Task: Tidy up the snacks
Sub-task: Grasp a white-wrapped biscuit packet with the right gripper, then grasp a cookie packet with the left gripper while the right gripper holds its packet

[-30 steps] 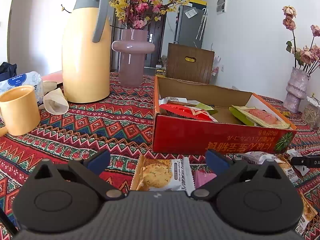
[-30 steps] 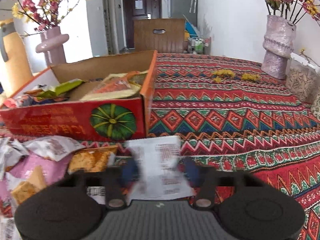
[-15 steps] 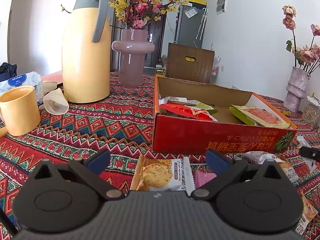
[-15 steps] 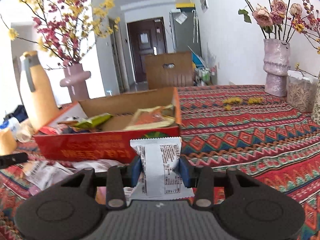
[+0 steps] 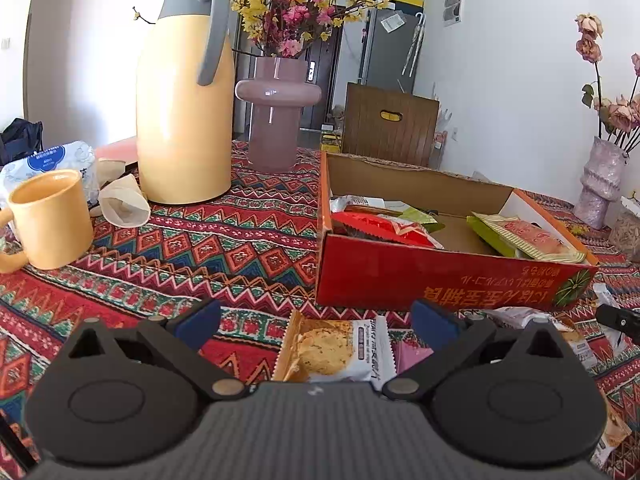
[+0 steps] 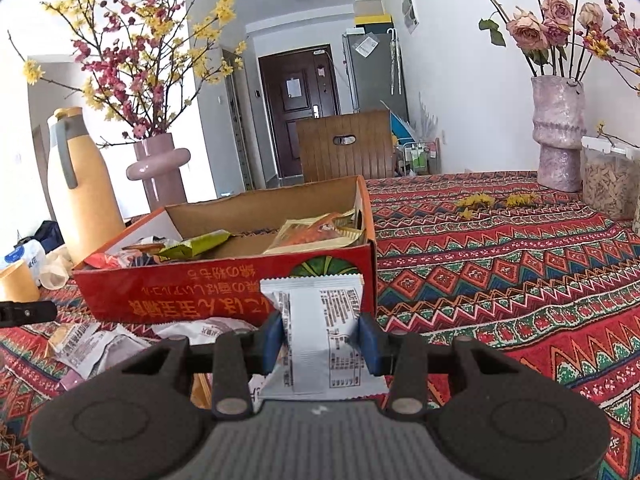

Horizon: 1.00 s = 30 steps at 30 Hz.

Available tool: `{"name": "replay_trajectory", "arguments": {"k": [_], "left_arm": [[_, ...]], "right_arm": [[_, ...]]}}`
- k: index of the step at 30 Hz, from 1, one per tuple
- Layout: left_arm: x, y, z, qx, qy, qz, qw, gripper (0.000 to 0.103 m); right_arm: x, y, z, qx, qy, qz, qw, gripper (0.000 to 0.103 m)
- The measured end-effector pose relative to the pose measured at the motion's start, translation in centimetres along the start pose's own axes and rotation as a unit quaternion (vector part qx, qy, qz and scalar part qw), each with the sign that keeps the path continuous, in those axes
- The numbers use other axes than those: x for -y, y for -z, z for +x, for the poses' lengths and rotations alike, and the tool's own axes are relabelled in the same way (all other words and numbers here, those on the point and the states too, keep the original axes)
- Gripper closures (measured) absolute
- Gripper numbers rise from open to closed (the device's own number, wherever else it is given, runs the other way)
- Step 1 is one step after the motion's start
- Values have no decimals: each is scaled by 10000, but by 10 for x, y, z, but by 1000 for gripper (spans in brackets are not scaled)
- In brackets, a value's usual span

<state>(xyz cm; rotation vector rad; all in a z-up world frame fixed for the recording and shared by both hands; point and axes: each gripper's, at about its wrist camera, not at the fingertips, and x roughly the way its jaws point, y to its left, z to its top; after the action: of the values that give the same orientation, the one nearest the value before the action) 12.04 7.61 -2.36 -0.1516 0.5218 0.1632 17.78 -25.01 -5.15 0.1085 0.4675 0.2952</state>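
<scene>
Box [image 5: 440,276]: red cardboard, open top, on the patterned tablecloth [image 5: 208,248]. Already holds several packets, among them a red one [image 5: 380,226] at its left end and a pink-and-cream one [image 5: 528,238] at its right. Judged partly filled.

Loose stock, still outside: a biscuit packet [image 5: 334,350] and a pink packet [image 5: 410,358] in front of the box, plus a crumpled heap of wrappers [image 6: 92,346] along its front wall. Judged a fair share left to move.

Right gripper [image 6: 320,334]: clenched on a white packet [image 6: 318,320], printed back facing the camera, held upright just in front of the box's right corner, not yet over the rim.

Left gripper [image 5: 316,316]: jaws spread wide, nothing between the pads; the biscuit packet lies on the cloth below and between them.

View notes: the left wrist view alone shows the yellow mug [image 5: 50,220] close up, the biscuit packet's face, and the gap in the box's middle. The right wrist view alone shows the held packet, the jar [image 6: 610,182] of snacks, and fallen yellow petals [image 6: 496,200] beyond the box.
</scene>
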Motion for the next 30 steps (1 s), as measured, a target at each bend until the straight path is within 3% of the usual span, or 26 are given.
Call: {"name": "replay_trajectory", "arguments": {"k": [6,17,20,23,26,28,30], "left_arm": [[2,-6,9,-481,-283,248,9981,0],[27,-6,48,-1178,-395,513,9909,2],[25,-2,56,-1364,-401,363,9892,9],[22,1,59,-1448,-331,257,9886,24],[21,2,57,-1380,-280,237,9898,32],[20,1,54,-1324,-204,172,9908,44],[18,1,51,-1286,-169,130,9915,46]], "right_arm": [[2,0,-4,99,-27,42,9999,63],[5,0,-10,251,-167,107,9995,63],[5,0,-11,251,-178,112,9995,63],[4,0,-11,251,-187,111,9994,63],[4,0,-10,239,-181,108,9995,63],[4,1,-10,236,-177,106,9995,63],[4,1,-10,233,-168,101,9995,63]]}}
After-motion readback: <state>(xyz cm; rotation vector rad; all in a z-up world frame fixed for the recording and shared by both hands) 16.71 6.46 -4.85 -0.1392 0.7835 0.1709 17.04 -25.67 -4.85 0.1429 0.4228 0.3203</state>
